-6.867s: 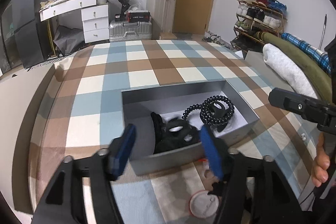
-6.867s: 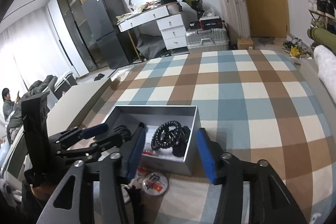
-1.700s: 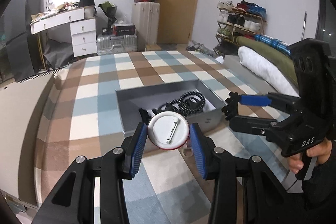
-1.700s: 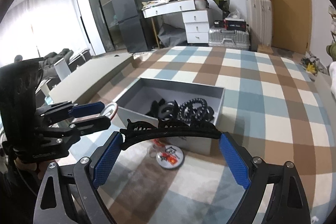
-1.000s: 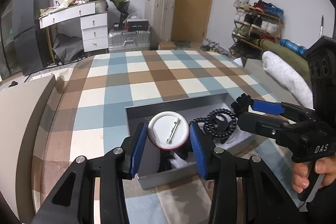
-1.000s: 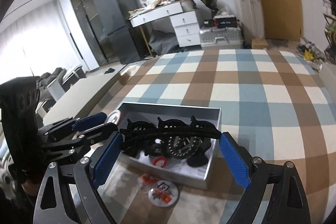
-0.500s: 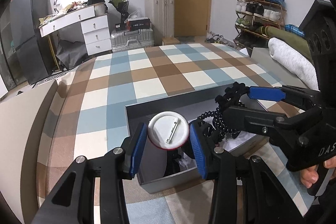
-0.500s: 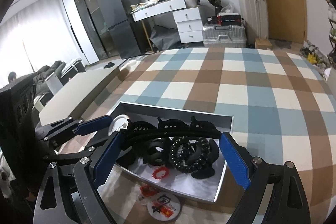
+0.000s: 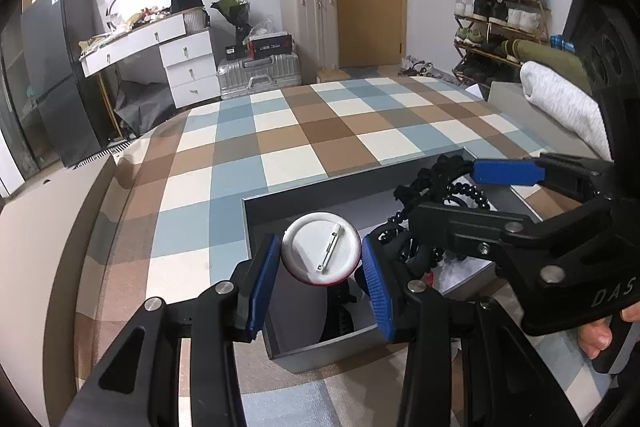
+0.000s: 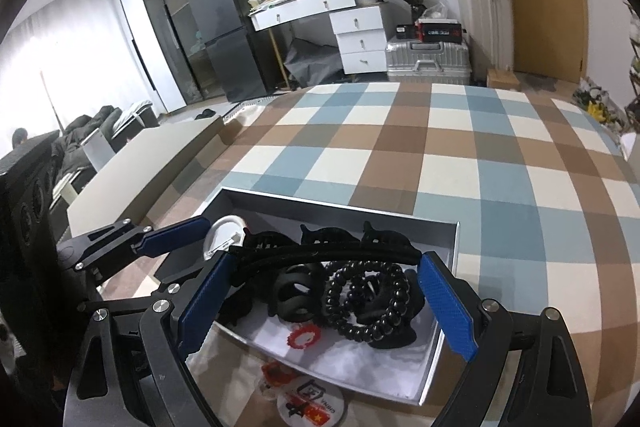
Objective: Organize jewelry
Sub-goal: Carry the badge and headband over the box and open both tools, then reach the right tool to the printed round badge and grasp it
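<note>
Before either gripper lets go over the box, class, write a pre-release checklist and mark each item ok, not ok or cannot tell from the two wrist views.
1. Left gripper grips the round pin badge firmly between its jaws: ok.
2. Badge is over the open grey box, not the checked cloth: ok.
3. Right gripper holds the black headband at both ends: ok.
4. Headband hangs over the box interior: ok.
5. Free floor space in the box under the headband: not ok, the coiled hair tie and black hair clips lie there.
6. The two grippers clear each other: cannot tell, they sit very close.
</note>
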Demonstrator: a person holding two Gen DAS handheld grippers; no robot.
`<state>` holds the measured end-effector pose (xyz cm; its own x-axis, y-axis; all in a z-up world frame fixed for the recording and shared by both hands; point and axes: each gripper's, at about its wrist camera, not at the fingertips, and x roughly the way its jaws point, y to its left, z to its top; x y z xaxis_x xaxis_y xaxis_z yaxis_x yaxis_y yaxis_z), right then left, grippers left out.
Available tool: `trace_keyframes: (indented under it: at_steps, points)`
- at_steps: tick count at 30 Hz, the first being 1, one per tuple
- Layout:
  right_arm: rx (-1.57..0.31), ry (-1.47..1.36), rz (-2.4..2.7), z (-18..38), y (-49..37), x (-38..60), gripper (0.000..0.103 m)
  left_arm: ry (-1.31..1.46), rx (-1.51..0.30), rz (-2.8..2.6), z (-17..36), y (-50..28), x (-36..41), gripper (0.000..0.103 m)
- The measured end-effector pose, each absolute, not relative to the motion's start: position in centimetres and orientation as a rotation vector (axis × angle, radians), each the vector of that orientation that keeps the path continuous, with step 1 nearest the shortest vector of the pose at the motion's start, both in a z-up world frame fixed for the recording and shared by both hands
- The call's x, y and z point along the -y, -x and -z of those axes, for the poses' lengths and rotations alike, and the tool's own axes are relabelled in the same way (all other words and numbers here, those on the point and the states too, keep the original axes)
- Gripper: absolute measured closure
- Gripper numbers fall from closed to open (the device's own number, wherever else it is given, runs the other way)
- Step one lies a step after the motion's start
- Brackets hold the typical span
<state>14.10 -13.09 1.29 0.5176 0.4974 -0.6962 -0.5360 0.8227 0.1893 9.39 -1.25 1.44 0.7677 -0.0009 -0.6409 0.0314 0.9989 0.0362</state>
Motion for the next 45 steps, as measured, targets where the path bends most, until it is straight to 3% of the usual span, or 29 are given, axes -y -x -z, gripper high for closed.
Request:
trace_keyframes:
  at_steps: [26, 29, 31, 35, 41, 45]
  points:
    - [-0.797, 0.002, -0.556, -3.9, -11.9, 16.8, 0.006, -0.014, -0.728, 0.042, -2.1, -8.4, 1.0, 0.065]
    - [-0.799, -0.028, -0.551, -3.7, -11.3, 17.8, 0.006, 0.003, -0.720, 0.075, -2.5, -7.5, 1.0, 0.051]
    - [-0.804, -0.037, -0.552, -3.6, -10.9, 18.4, 0.005, 0.002, -0.708, 0.064, -2.7, -6.6, 1.1, 0.027]
    - [-0.827, -0.014, -0.535, -3.4, -10.4, 19.1, 0.002, 0.019, -0.691, 0.079, -3.0, -5.5, 1.0, 0.023]
    - [-0.874, 0.003, -0.546, -2.9, -10.3, 19.3, 0.000, 0.068, -0.707, 0.113, -3.2, -5.0, 0.8, 0.002]
    - [-0.892, 0.073, -0.553, -2.7, -9.7, 18.4, 0.000, 0.046, -0.709, 0.112, -2.6, -4.3, 0.7, 0.001]
